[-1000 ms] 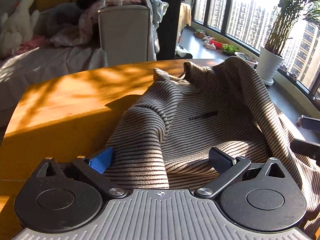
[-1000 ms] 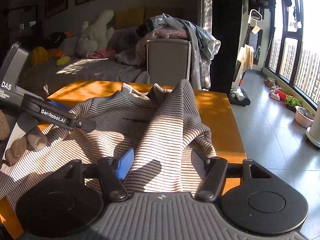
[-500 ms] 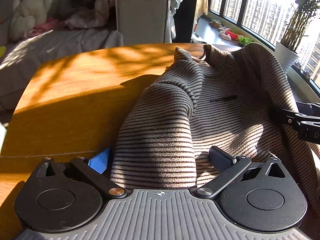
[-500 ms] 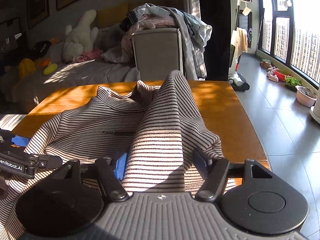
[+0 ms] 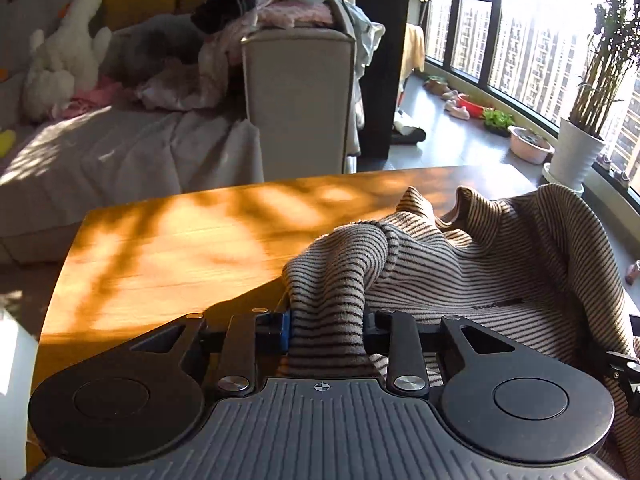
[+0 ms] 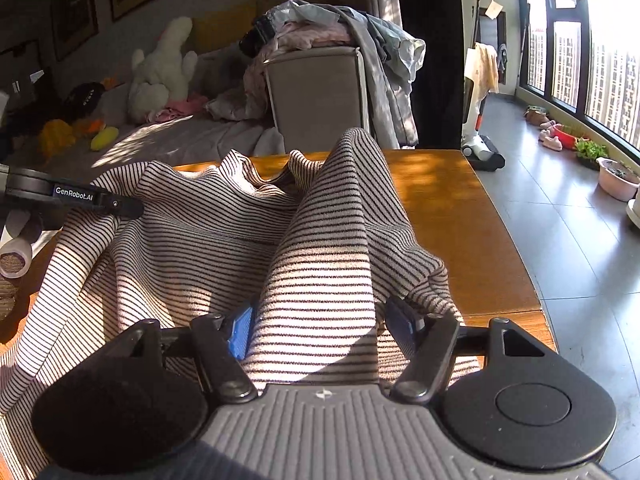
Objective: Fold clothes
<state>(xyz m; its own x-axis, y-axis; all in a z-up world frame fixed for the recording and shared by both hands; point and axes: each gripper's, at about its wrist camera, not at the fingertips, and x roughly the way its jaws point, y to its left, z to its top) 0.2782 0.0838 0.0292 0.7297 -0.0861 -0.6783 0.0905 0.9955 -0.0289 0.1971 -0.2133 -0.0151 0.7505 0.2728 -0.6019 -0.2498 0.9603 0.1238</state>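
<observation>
A beige sweater with thin black stripes point(image 5: 500, 264) lies on the wooden table point(image 5: 180, 240). My left gripper point(image 5: 326, 332) is shut on a bunched fold of its left side, the cloth squeezed between the blue pad and the black pad. My right gripper point(image 6: 316, 328) holds a raised ridge of the sweater point(image 6: 332, 240) between its fingers, which stand wider apart with cloth filling the gap. The left gripper's arm point(image 6: 80, 198) shows at the left of the right wrist view, against the sweater's edge.
A grey chair back heaped with clothes point(image 5: 296, 92) stands behind the table. A bed with a white plush toy point(image 5: 64, 76) lies beyond. A potted plant point(image 5: 580, 148) and windows are at the right. The table's right edge point(image 6: 516, 248) drops to grey floor.
My left gripper's fingers have closed tightly on the sweater fold and lifted back. The right gripper has kept its hold, with the ridge of cloth standing higher.
</observation>
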